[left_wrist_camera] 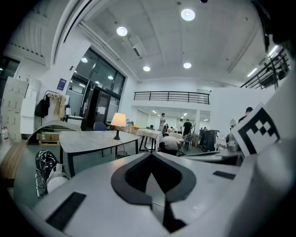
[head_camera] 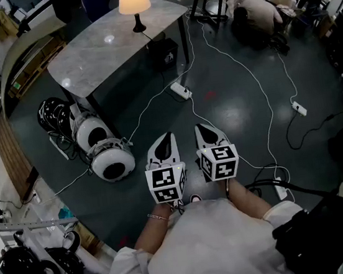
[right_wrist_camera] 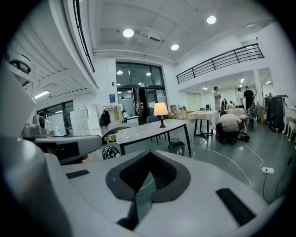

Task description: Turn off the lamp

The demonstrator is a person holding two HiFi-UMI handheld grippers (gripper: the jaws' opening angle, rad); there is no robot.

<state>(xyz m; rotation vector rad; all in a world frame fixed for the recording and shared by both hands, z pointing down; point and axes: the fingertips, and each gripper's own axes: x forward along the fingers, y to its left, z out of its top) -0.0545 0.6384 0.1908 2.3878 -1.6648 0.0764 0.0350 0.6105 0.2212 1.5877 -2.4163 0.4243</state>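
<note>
Well ahead of both claws, across a stretch of dark floor point(head_camera: 236, 103): a grey marble-topped table point(head_camera: 104, 51), set more to the left claw's side than the right's. Close to the body, the left gripper point(head_camera: 167, 139), nearly level, jaws pressed fully together with nothing between them. Just beside it, a narrow gap away, the right gripper point(head_camera: 204, 129), tipped a little further down, jaws likewise closed and empty. At the table's far edge, the side farthest from the claws, the lamp point(head_camera: 134, 3): cream shade glowing, dark stem and base, upright, well apart from both claws. Ahead and a little left of the closed jaws in the left gripper view, almost straight ahead above them in the right gripper view. Beyond the table and off to the right claw's side, a crouched person point(head_camera: 260, 13), back turned, lower part lost among furniture. Left of the left claw, on the floor by a table leg, white-and-black round units point(head_camera: 108, 157), kind hard to tell. Under the table, a dark bin point(head_camera: 163, 53), mostly in shadow. Between claws and table, a white power strip point(head_camera: 180, 90) with cables trailing off. Lamp cord and switch too small to make out. Hands hidden beneath the marker cubes point(head_camera: 167, 184); only forearms showing.
</note>
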